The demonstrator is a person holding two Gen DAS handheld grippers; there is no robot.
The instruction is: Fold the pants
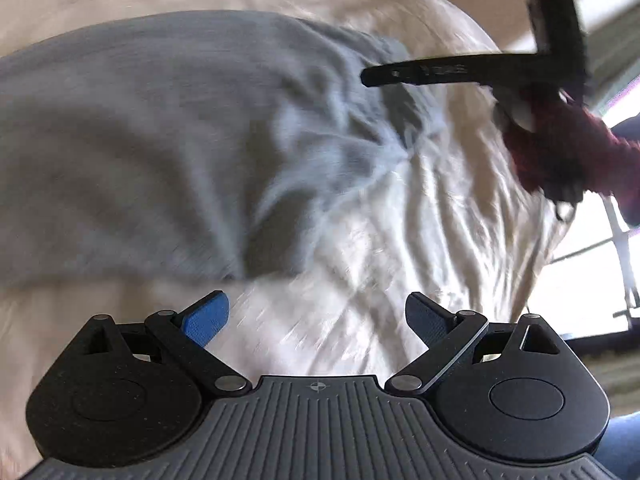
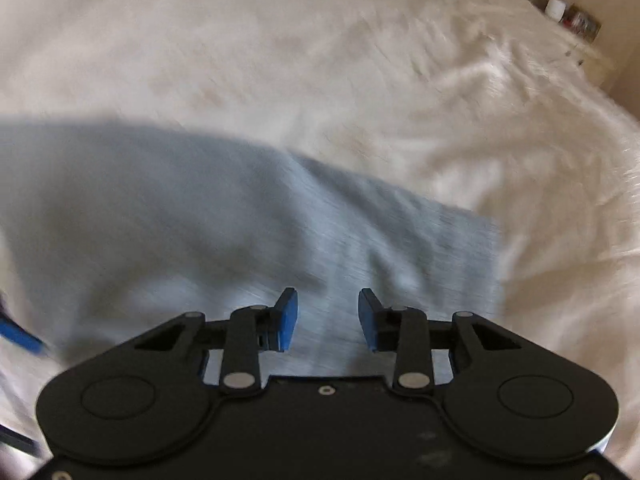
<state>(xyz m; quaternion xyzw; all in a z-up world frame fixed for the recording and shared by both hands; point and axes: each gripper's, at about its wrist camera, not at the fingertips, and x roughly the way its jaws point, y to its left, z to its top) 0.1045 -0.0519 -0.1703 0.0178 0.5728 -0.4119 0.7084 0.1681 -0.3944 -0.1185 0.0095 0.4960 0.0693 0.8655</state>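
Light grey-blue pants lie spread and wrinkled on a white bed sheet. My left gripper is open and empty, hovering over the sheet just below the pants' near edge. In the left wrist view my right gripper hangs over the pants' right end, held by a hand in a dark red sleeve. In the right wrist view the pants fill the lower left. My right gripper is open with nothing between its blue pads, just above the cloth. Both views are motion-blurred.
The white sheet covers the whole bed. Small bottles and items stand on a ledge past the bed's far right corner. A bright window lies beyond the bed's right edge.
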